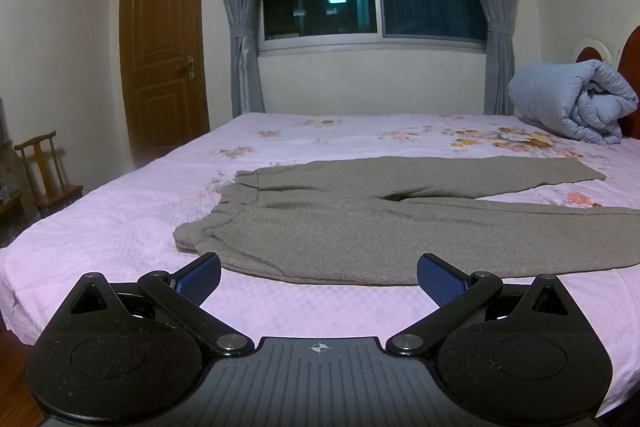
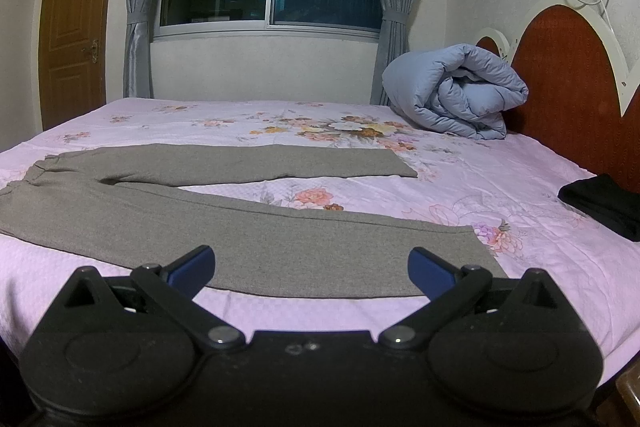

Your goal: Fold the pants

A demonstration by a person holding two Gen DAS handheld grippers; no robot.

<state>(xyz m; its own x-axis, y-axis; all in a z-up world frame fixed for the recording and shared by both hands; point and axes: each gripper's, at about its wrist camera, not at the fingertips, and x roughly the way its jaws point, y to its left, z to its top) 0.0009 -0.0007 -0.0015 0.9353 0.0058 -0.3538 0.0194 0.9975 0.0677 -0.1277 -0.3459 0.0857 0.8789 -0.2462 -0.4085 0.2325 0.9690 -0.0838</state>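
Grey pants [image 1: 360, 223] lie flat on the pink flowered bed sheet [image 1: 120, 227], waistband to the left, both legs spread apart and running to the right. My left gripper [image 1: 319, 277] is open and empty, just in front of the waist end of the near leg. In the right wrist view the pants [image 2: 240, 227] show with both cuffs at the right. My right gripper [image 2: 311, 271] is open and empty, hovering at the near edge of the near leg, close to its cuff.
A rolled light-blue duvet [image 2: 456, 91] sits at the far right by the red headboard [image 2: 568, 87]. A black folded garment [image 2: 604, 203] lies at the bed's right edge. A small wooden chair [image 1: 48, 175] and a door [image 1: 164, 55] stand left of the bed.
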